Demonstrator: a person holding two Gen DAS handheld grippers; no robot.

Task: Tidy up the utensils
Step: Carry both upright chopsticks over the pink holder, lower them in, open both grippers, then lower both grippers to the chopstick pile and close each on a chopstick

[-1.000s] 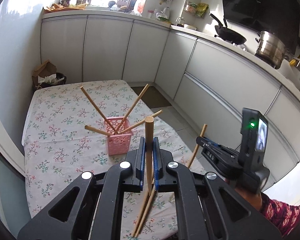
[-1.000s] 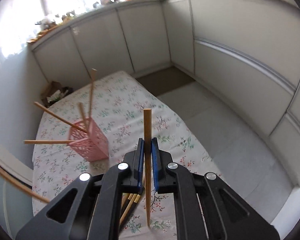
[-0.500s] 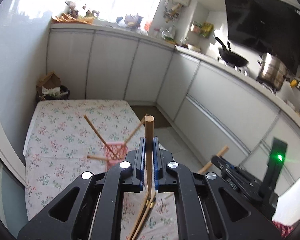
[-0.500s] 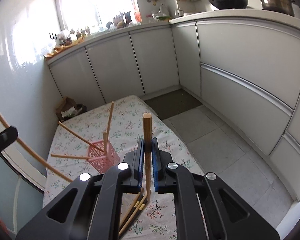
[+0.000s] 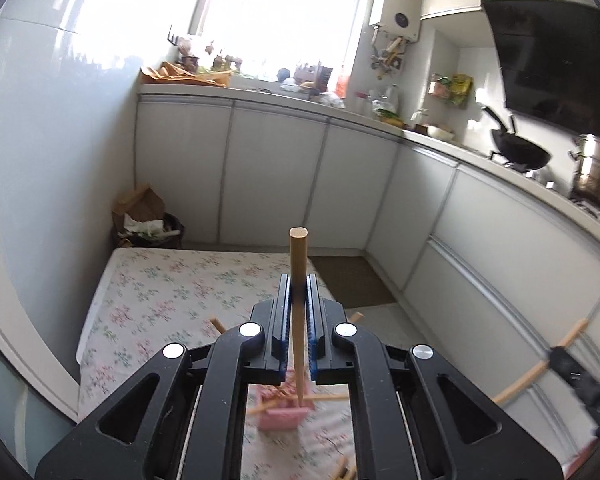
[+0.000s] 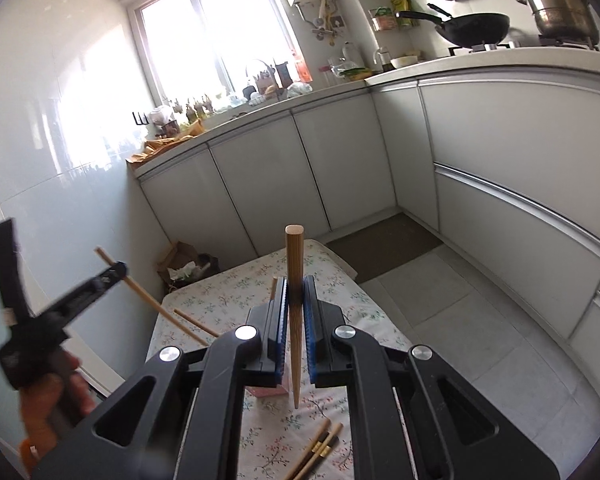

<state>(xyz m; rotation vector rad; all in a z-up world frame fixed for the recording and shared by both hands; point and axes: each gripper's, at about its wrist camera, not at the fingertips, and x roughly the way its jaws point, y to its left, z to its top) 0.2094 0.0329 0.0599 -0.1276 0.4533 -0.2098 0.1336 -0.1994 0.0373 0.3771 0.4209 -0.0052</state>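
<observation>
- Left wrist view: the left gripper [image 5: 299,320] is clamped on an upright wooden chopstick [image 5: 298,280], whose tip hangs over the pink holder [image 5: 283,417] below the jaws.
- Several chopsticks splay out of that holder; it appears blurred, so their count is unclear.
- Under the tool lies a table with a floral tablecloth [image 5: 172,292]; white cabinets [image 5: 268,176] stand ahead, with a wok [image 5: 518,151] and steel pot [image 5: 594,176] to the right.
- Right wrist view: the right gripper [image 6: 296,320] is closed on its own chopstick [image 6: 294,280], held upright.
- Loose chopsticks [image 6: 320,446] lie on the cloth beneath it; a bright window [image 6: 216,44] fills the wall ahead.
</observation>
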